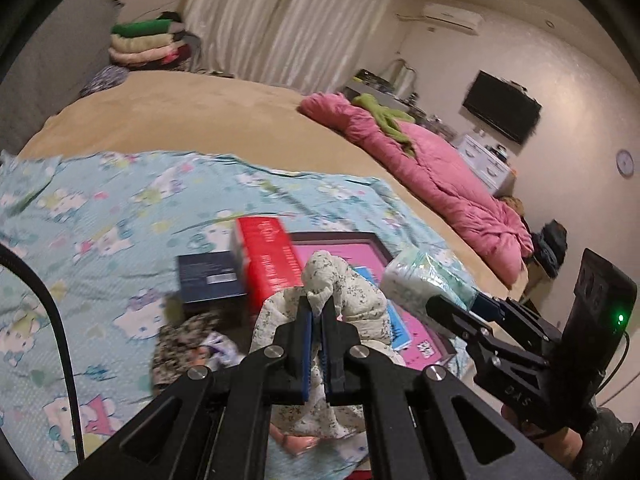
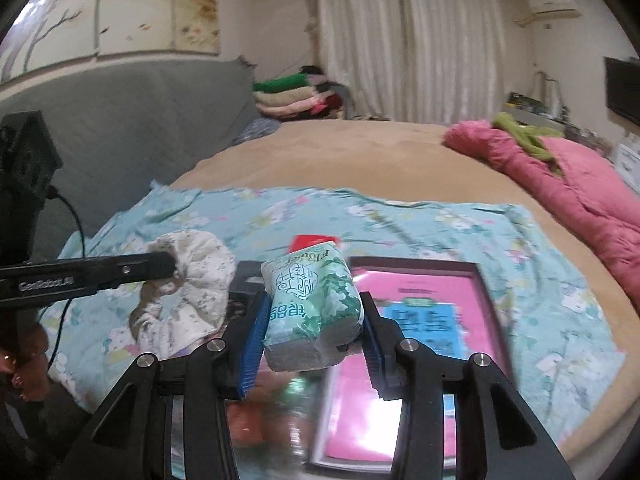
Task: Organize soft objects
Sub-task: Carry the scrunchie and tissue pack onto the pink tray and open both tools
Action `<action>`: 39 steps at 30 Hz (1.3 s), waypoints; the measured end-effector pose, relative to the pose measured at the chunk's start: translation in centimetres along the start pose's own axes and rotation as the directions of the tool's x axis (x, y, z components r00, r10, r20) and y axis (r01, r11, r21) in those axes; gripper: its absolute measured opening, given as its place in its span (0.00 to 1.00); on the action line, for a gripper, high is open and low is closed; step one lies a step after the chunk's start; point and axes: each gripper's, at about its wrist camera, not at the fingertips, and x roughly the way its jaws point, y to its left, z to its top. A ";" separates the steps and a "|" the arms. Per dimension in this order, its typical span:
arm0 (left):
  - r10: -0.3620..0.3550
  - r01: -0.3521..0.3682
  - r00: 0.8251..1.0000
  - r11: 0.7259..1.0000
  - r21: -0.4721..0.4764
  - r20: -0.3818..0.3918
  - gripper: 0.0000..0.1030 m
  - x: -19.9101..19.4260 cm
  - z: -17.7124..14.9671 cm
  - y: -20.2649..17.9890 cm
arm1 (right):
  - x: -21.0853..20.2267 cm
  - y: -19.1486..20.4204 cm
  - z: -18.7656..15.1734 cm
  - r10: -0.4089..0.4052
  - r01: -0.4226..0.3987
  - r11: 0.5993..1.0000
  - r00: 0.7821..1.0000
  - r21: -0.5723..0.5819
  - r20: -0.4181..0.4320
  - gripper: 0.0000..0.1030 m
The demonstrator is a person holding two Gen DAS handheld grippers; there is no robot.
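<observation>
Clamped tissue pack (image 2: 312,312) — long axis upright, floral cloth (image 1: 340,300) bunched

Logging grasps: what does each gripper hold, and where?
Left gripper pinches the floral cloth by a bunched fold near its top. Right gripper clamps the tissue pack across its sides.

The left gripper (image 1: 318,312) is angled downward with its jaws fully closed, pinching a fold of quilted floral cloth (image 1: 352,300). The right gripper (image 2: 312,320) is angled downward, jaws partly closed, blue pads (image 2: 254,340) clamping a tissue pack (image 2: 312,308).
</observation>
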 end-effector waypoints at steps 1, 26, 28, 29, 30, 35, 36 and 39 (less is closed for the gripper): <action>-0.004 0.004 1.000 1.000 0.011 -0.002 0.04 0.3 0.1 -0.8 | -0.3 -0.9 -0.1 -0.011 0.011 1.000 1.000 0.015 0.004 0.43; 0.097 -0.055 0.973 0.979 0.196 -0.209 0.04 14.6 -4.2 -9.7 | 2.6 -11.9 -7.9 -0.166 0.201 0.967 0.963 0.157 -0.212 0.44; 0.096 -0.052 0.970 0.979 0.195 -0.224 0.04 15.0 -4.7 -9.6 | 3.4 -11.9 -8.6 -0.167 0.207 0.966 0.956 0.154 -0.241 0.44; 0.095 -0.049 0.968 0.979 0.198 -0.231 0.04 15.3 -4.9 -9.6 | 3.7 -11.9 -8.9 -0.167 0.211 0.965 0.953 0.155 -0.253 0.44; 0.092 -0.044 0.968 0.978 0.202 -0.235 0.04 15.5 -5.2 -9.7 | 3.9 -12.1 -9.1 -0.168 0.213 0.964 0.951 0.157 -0.259 0.44; 0.094 -0.034 0.952 0.978 0.205 -0.290 0.04 16.9 -6.1 -9.7 | 4.8 -13.5 -10.1 -0.184 0.249 0.951 0.933 0.182 -0.311 0.45; 0.095 -0.033 0.951 0.978 0.207 -0.296 0.05 17.0 -6.3 -9.7 | 5.0 -13.7 -10.3 -0.180 0.250 0.949 0.929 0.192 -0.323 0.45; 0.095 -0.030 0.947 0.977 0.211 -0.308 0.05 17.4 -6.6 -9.9 | 5.3 -14.3 -10.6 -0.174 0.257 0.944 0.921 0.208 -0.348 0.47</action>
